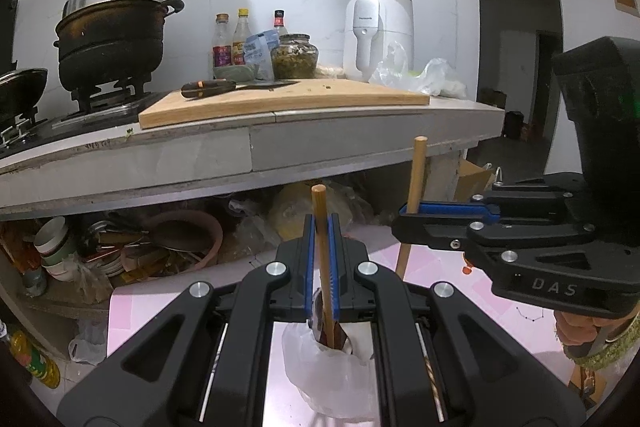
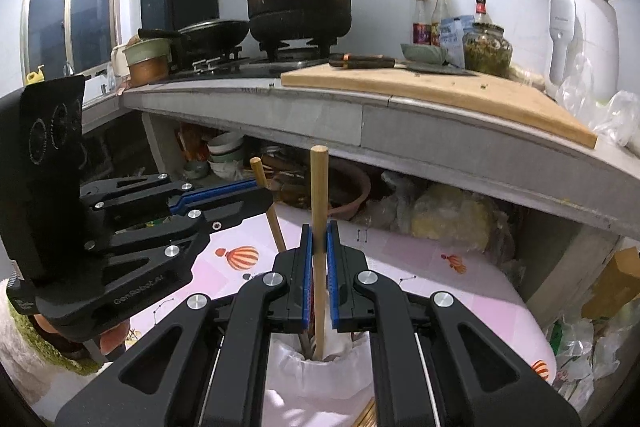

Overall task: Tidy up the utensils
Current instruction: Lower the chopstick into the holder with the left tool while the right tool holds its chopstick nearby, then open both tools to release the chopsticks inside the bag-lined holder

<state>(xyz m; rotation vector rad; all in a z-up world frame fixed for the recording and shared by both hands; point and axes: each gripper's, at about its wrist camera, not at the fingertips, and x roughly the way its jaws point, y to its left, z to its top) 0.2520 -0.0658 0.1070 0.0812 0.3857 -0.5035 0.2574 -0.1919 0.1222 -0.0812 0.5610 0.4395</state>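
Observation:
My left gripper point(image 1: 322, 227) is shut on an upright wooden chopstick point(image 1: 325, 267). Its lower end dips into a white holder wrapped in a plastic bag point(image 1: 328, 379), where dark utensil handles point(image 1: 318, 315) stand. My right gripper point(image 2: 320, 239) is shut on a second chopstick point(image 2: 319, 207), whose tip also reaches into the holder point(image 2: 320, 379). Each gripper shows in the other's view: the right gripper point(image 1: 408, 219) holds its chopstick point(image 1: 416, 175) at the right, and the left gripper point(image 2: 260, 197) holds its tilted chopstick point(image 2: 276, 227) at the left. A hand shows under each gripper.
The holder stands on a pink patterned tablecloth point(image 2: 420, 275). Behind it runs a grey counter point(image 1: 248, 147) carrying a cutting board point(image 1: 280, 103) with a knife point(image 1: 208, 89), a pot point(image 1: 112, 35), bottles, a jar and a white appliance point(image 1: 378, 27). Bowls and clutter fill the shelf below.

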